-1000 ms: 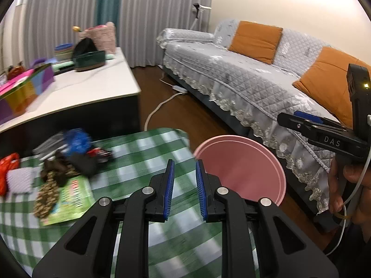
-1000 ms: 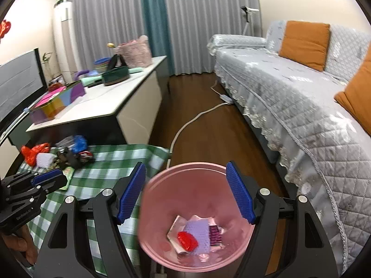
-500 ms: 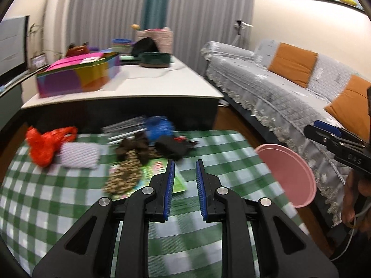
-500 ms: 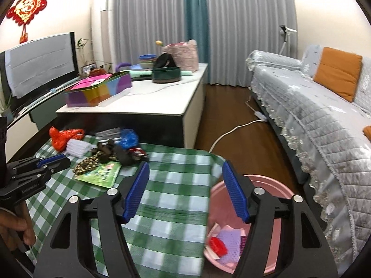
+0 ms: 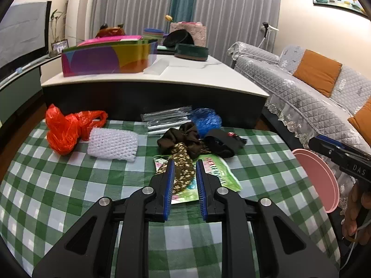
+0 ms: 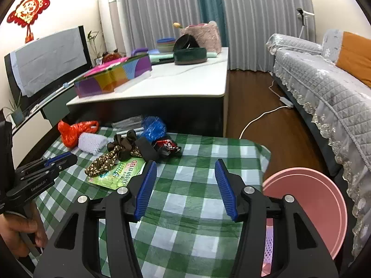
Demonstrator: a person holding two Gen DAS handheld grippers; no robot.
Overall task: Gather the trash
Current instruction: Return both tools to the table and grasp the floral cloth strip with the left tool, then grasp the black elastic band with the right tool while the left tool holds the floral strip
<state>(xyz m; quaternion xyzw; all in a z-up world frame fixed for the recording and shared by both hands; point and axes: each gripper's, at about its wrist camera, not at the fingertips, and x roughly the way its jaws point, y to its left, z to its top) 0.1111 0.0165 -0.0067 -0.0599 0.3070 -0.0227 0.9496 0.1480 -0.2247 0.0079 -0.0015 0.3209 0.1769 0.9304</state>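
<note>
The trash lies in a loose heap on the green checked cloth (image 5: 69, 199), toward twelve o'clock from the left gripper (image 5: 184, 173): a brown patterned fabric strip (image 5: 183, 159) draped over a green printed packet (image 5: 215, 176), a dark brown scrunchie (image 5: 183, 136), a black band (image 5: 222, 142), a blue crumpled bag (image 5: 207, 119), silver wrappers (image 5: 167, 119), a white foam net (image 5: 113, 142) and an orange plastic bag (image 5: 65, 129) at ten o'clock. The left gripper's fingers stand slightly apart, holding nothing, above the packet. The right gripper (image 6: 185, 183) is spread wide over bare cloth. The pink bin (image 6: 320, 208) sits off the cloth's edge at four o'clock, with scraps inside.
</note>
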